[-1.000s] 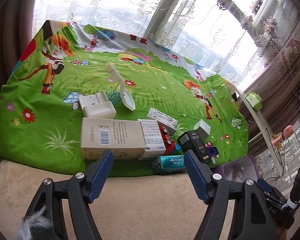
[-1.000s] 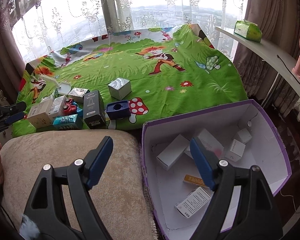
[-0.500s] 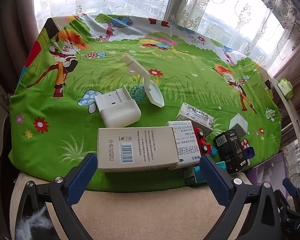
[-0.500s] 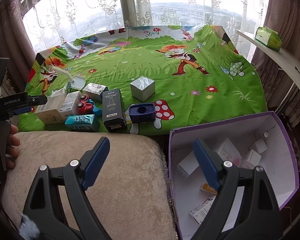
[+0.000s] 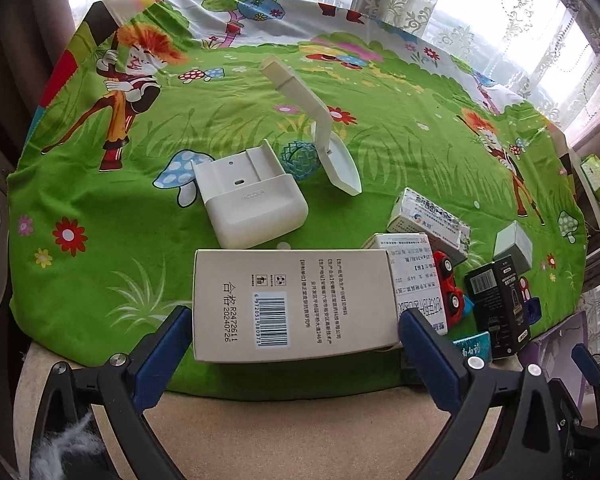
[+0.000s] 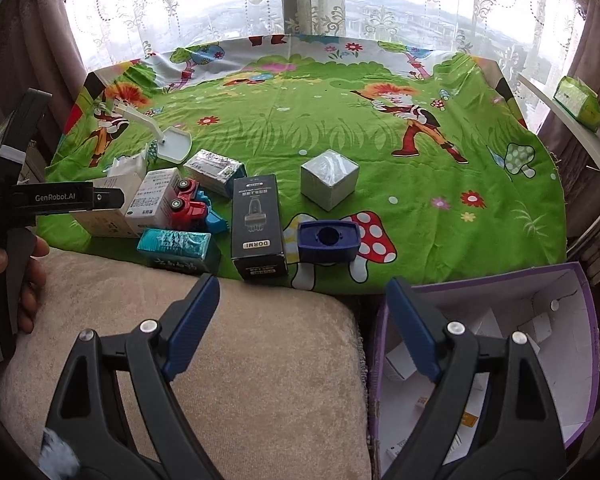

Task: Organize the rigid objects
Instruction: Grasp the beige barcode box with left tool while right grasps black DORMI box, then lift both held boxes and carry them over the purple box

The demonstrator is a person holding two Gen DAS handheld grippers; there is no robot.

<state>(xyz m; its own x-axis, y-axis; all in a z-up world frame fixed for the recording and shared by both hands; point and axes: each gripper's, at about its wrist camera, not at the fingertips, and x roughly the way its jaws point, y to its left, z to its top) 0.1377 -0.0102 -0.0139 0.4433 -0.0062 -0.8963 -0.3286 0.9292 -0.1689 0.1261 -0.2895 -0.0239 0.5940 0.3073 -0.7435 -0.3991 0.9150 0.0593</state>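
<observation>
My left gripper (image 5: 296,356) is open, its blue fingers on either side of the near end of a large beige barcode box (image 5: 292,304) on the green cartoon cloth (image 5: 100,208). A white medicine box (image 5: 416,280), a red toy car (image 5: 448,284) and a black DORMI box (image 5: 496,304) lie to its right. My right gripper (image 6: 300,328) is open and empty above a beige cushion (image 6: 220,360), short of the black DORMI box (image 6: 258,226), a blue holder (image 6: 328,240) and a teal box (image 6: 174,246). A purple box (image 6: 580,360) holding several small boxes stands at the right.
A white charger dock (image 5: 248,196), a white folding stand (image 5: 332,148) and a teal mesh ball (image 5: 298,158) lie behind the beige box. A silver cube (image 6: 328,178) sits mid-cloth. A green tissue pack (image 6: 578,102) rests on the right sill. Lace curtains hang behind.
My left gripper has moved forward and opened wider, so its fingers now flank the beige box. My right gripper has swung left, away from the purple box, towards the cloth's objects.
</observation>
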